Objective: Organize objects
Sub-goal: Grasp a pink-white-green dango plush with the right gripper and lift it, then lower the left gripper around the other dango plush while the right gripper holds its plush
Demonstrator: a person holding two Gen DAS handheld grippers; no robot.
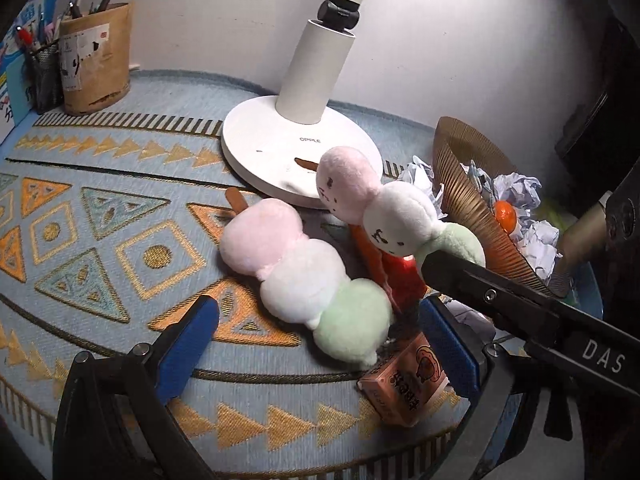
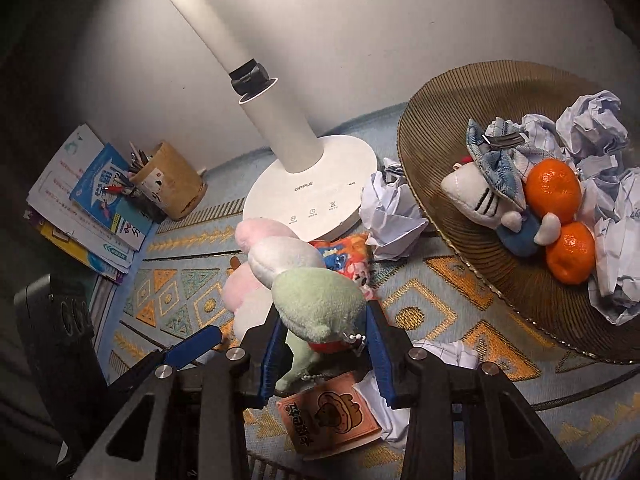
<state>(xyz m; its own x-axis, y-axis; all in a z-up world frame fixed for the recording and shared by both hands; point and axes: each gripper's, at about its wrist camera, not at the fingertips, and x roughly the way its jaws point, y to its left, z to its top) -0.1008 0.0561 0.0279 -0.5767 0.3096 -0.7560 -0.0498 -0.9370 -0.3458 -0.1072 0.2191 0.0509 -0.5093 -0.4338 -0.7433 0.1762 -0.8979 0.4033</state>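
Two plush dango skewers, each pink, white and green, are on the patterned mat (image 1: 100, 208). One plush dango (image 1: 296, 268) lies flat, and its green end sits between the wide-apart blue fingers of my left gripper (image 1: 316, 304), which is open and clear of it. The other plush dango (image 2: 312, 300) is raised and tilted. My right gripper (image 2: 325, 312) is shut on its green ball, and in the left wrist view its black finger (image 1: 460, 276) reaches in from the right.
A white lamp base (image 2: 312, 196) stands behind the toys. On the right, a gold ribbed bowl (image 2: 440, 120) holds tangerines (image 2: 552, 188), a cat plush (image 2: 480, 196) and crumpled paper. A pink snack packet (image 2: 332, 412) lies below the grippers. A pen holder (image 1: 96, 60) and books (image 2: 92, 200) are far left.
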